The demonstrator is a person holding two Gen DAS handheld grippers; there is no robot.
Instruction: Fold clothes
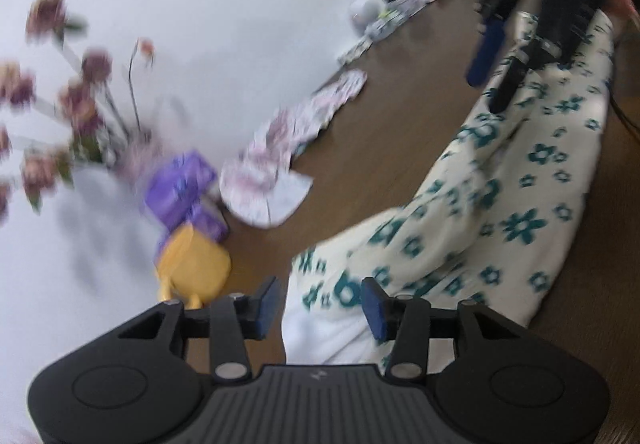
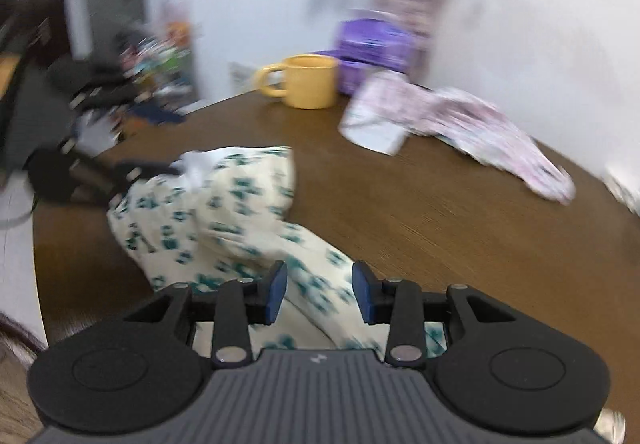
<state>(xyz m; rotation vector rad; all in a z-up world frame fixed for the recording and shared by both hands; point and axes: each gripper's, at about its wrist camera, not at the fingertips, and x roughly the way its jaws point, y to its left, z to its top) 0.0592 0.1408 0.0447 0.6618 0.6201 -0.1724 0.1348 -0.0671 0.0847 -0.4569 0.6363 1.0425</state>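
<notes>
Basically the floral garment (image 1: 500,196) lies bunched on the brown table (image 2: 420,212), soft and limp, so pinch hems or corners; left gripper (image 1: 320,304) and right gripper (image 2: 320,292) both gape, pads off the cloth

We see a yellow mug (image 2: 306,81) at upper centre, a purple box (image 2: 374,54) just right of it, blurred dried flowers (image 1: 52,100) at left, on a brown table (image 2: 440,212).
</notes>
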